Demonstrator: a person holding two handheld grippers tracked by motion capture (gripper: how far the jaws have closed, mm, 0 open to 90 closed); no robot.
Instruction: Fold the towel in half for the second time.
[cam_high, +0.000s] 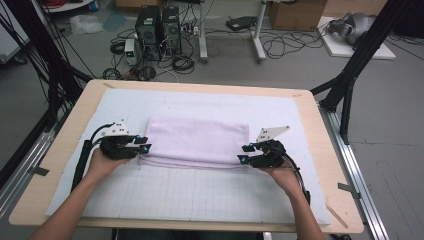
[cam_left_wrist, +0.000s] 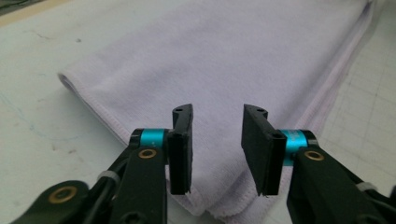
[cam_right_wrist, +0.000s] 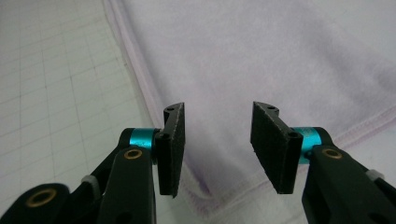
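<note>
Folded towel (cam_high: 196, 141) lies flat at centre of mat (cam_high: 310, 200) on table (cam_high: 75, 112), long edges parallel to table's near edge. Left gripper (cam_high: 144, 144) at towel's left end, near corner; jaws apart, fabric below them, pads not pressing. Right gripper (cam_high: 243, 154) at right end, near corner; jaws apart, nothing clamped. Bare mat all round towel, widest toward near edge. Towel's far end cut off in both gripper views.

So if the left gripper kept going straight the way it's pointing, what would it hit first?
Most likely the folded lilac towel. The left gripper hangs over the towel's near corner with its jaws apart and nothing between them, aimed along the cloth. How high it sits above the towel is hard to judge.
</note>
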